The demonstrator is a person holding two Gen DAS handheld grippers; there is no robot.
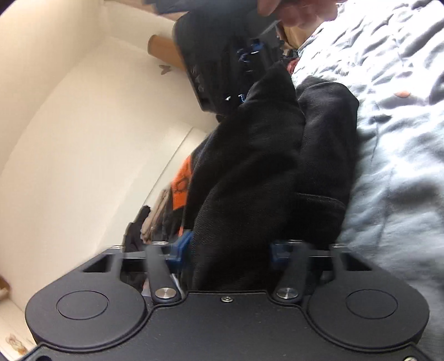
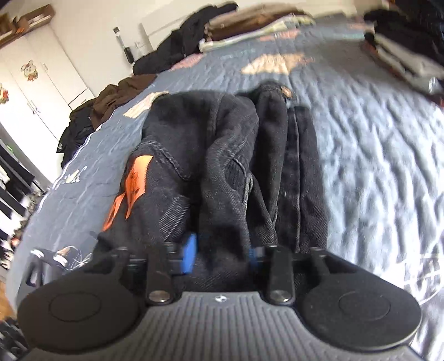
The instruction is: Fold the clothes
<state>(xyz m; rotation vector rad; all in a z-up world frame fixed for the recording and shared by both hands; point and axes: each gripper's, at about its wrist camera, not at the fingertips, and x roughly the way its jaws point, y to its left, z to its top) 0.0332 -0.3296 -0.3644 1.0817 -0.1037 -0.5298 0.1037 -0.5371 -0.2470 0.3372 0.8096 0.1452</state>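
Observation:
A pair of black jeans (image 2: pixel 222 155) with an orange patch (image 2: pixel 136 180) lies bunched lengthwise on the grey-blue quilt (image 2: pixel 374 155). My right gripper (image 2: pixel 222 250) is shut on a thick fold of the denim, and the cloth fills the gap between its blue pads (image 2: pixel 190 250). In the left wrist view the same black jeans (image 1: pixel 263 166) hang lifted off the quilt (image 1: pixel 402 138). My left gripper (image 1: pixel 230 250) is shut on that fabric, blue pads (image 1: pixel 181 245) pressed to either side. The other gripper (image 1: pixel 222 61) and a hand (image 1: pixel 280 11) show at the top.
Stacks of folded clothes (image 2: pixel 249 27) sit at the far end of the bed, and more stacks (image 2: pixel 410 47) at the far right. Dark and brown garments (image 2: pixel 111 102) pile along the left bed edge. White wardrobe doors (image 2: pixel 33 83) stand to the left.

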